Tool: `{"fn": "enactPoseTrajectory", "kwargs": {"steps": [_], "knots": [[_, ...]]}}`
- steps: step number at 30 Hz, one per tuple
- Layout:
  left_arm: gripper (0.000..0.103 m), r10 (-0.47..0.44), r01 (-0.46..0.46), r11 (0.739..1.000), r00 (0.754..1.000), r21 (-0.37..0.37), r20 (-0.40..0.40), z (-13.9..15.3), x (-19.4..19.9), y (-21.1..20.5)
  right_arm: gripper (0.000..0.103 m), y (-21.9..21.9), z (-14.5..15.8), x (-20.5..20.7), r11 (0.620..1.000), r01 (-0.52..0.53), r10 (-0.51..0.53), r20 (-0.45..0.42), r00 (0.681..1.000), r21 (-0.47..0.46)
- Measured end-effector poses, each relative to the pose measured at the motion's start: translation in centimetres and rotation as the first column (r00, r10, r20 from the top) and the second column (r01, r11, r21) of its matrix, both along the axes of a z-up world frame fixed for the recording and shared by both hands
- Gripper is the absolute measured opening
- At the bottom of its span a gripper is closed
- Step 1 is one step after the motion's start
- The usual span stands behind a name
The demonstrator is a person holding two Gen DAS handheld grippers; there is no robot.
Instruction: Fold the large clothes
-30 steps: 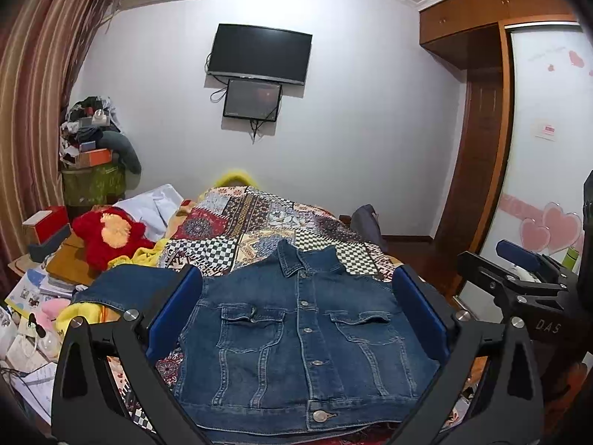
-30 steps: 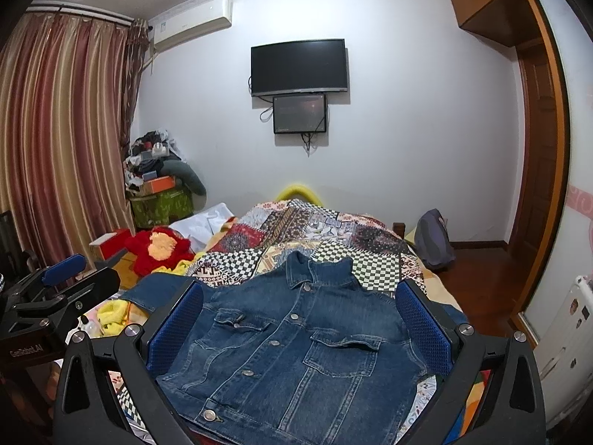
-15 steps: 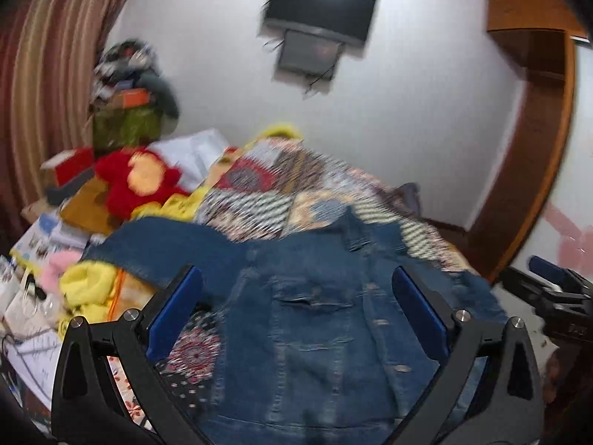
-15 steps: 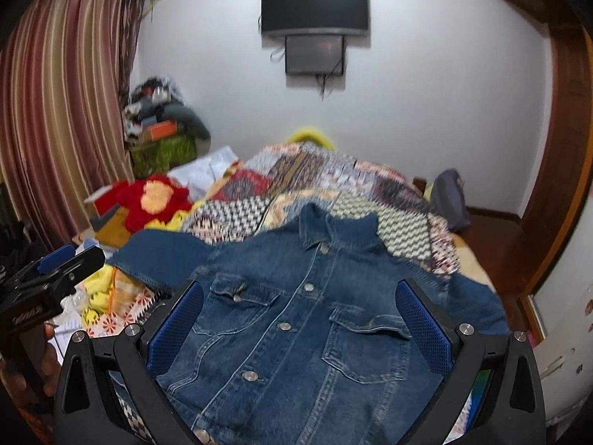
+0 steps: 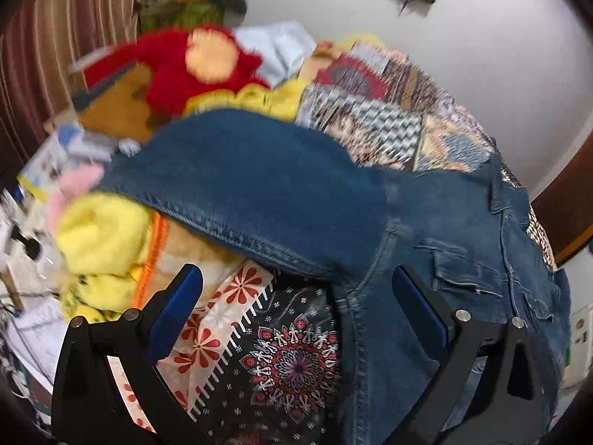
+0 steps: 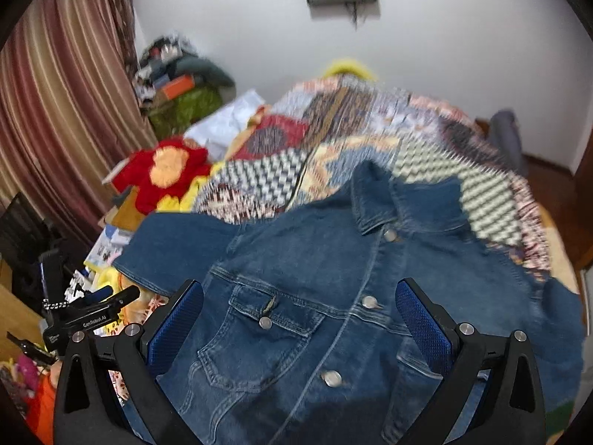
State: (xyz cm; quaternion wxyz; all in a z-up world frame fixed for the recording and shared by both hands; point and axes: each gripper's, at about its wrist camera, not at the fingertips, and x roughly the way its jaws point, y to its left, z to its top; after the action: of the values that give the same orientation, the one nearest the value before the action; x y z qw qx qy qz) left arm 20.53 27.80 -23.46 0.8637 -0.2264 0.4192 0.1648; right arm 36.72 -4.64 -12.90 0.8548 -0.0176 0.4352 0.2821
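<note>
While the denim jacket [image 6: 333, 296] lies face-up on the patchwork bedspread [image 6: 370, 141], left gripper [image 5: 296, 304] and right gripper [image 6: 298, 307] hover wide open, holding nothing

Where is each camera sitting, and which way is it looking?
Left wrist view: sits on the left gripper, looking down over the jacket sleeve and bed quilt; its own two open blue fingers show.
Right wrist view: sits on the right gripper, facing the denim jacket front and far wall; its open fingers and the other gripper show at lower left.
Both share: jacket, quilt, red plush toy.
</note>
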Motion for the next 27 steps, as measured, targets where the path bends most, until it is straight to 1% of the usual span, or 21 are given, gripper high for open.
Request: {"fn": "enactPoseTrajectory", "kwargs": {"steps": [1,2,3,4,6,8,10,13,14,16,18,19,20,21,22,24,25,27], "knots": [[0.103,0.001,-0.002,0.998,1.0,-0.062,-0.013,-1.0,0.4,0.9,0.103,0.8,-1.2,1.1,1.0,-0.011,0.01,-0.04,0.999,-0.014],[0.103,-0.003,0.001,0.994,1.0,-0.11,-0.017,-1.6,0.6,1.4,0.103,1.2,-2.1,1.8,0.999,-0.021,0.019,-0.071,0.997,-0.026],[0.101,-0.019,0.015,0.985,1.0,-0.172,-0.019,-2.3,0.9,1.7,0.103,2.0,-3.6,2.9,0.998,-0.034,0.029,-0.12,0.992,-0.043],[0.092,-0.029,0.023,0.976,0.999,-0.219,-0.022,-2.8,1.1,2.0,0.103,2.6,-4.8,3.5,0.998,-0.043,0.034,-0.159,0.987,-0.055],[0.082,-0.038,0.027,0.958,0.999,-0.286,-0.034,-3.8,1.7,2.6,0.103,3.3,-6.8,4.6,0.996,-0.057,0.041,-0.227,0.973,-0.068],[0.08,-0.038,0.024,0.929,0.999,-0.368,-0.031,-4.7,2.3,3.3,0.103,4.2,-9.1,5.5,0.994,-0.084,0.057,-0.312,0.948,-0.072],[0.075,-0.027,0.014,0.914,0.999,-0.404,-0.026,-5.1,2.9,3.9,0.103,4.8,-10.5,6.1,0.992,-0.106,0.073,-0.357,0.931,-0.074],[0.065,-0.001,-0.005,0.915,1.0,-0.403,-0.013,-5.0,3.5,4.8,0.103,5.9,-12.0,6.2,0.986,-0.136,0.088,-0.377,0.922,-0.101],[0.063,0.012,-0.011,0.916,1.0,-0.4,-0.001,-4.6,3.5,5.1,0.103,6.2,-12.3,6.1,0.983,-0.148,0.096,-0.376,0.922,-0.112],[0.056,0.026,-0.014,0.924,0.999,-0.383,0.027,-3.8,3.7,5.6,0.103,7.0,-13.1,5.8,0.975,-0.174,0.111,-0.374,0.921,-0.139],[0.056,0.048,-0.037,0.957,0.998,-0.289,0.03,-2.6,4.0,5.9,0.103,7.8,-14.1,5.5,0.961,-0.208,0.126,-0.381,0.916,-0.182],[0.056,0.054,-0.05,0.98,0.998,-0.195,0.017,-2.1,4.5,6.0,0.103,8.1,-14.4,5.4,0.957,-0.219,0.134,-0.38,0.915,-0.191],[0.054,0.058,-0.057,0.989,0.998,-0.139,0.001,-1.9,4.9,6.0,0.103,8.4,-14.7,5.1,0.951,-0.229,0.141,-0.371,0.918,-0.206],[0.047,0.058,-0.06,0.993,0.998,-0.102,-0.014,-1.9,5.2,6.1,0.103,8.6,-14.9,4.9,0.947,-0.233,0.144,-0.358,0.922,-0.221],[0.044,0.071,-0.073,0.994,0.997,-0.083,-0.034,-2.1,5.7,6.2,0.103,8.8,-15.0,4.7,0.942,-0.24,0.149,-0.345,0.927,-0.236],[0.04,0.085,-0.087,0.994,0.996,-0.065,-0.037,-1.9,5.8,6.2,0.103,9.1,-14.9,4.1,0.934,-0.26,0.169,-0.337,0.926,-0.246],[0.033,0.092,-0.093,0.995,0.995,-0.024,-0.038,-1.4,6.0,5.8,0.103,9.1,-14.8,4.0,0.934,-0.267,0.178,-0.34,0.923,-0.237],[0.028,0.09,-0.088,0.994,0.995,0.061,-0.035,-0.3,5.9,5.0,0.103,8.9,-14.3,3.8,0.941,-0.257,0.174,-0.334,0.927,-0.221]]}}
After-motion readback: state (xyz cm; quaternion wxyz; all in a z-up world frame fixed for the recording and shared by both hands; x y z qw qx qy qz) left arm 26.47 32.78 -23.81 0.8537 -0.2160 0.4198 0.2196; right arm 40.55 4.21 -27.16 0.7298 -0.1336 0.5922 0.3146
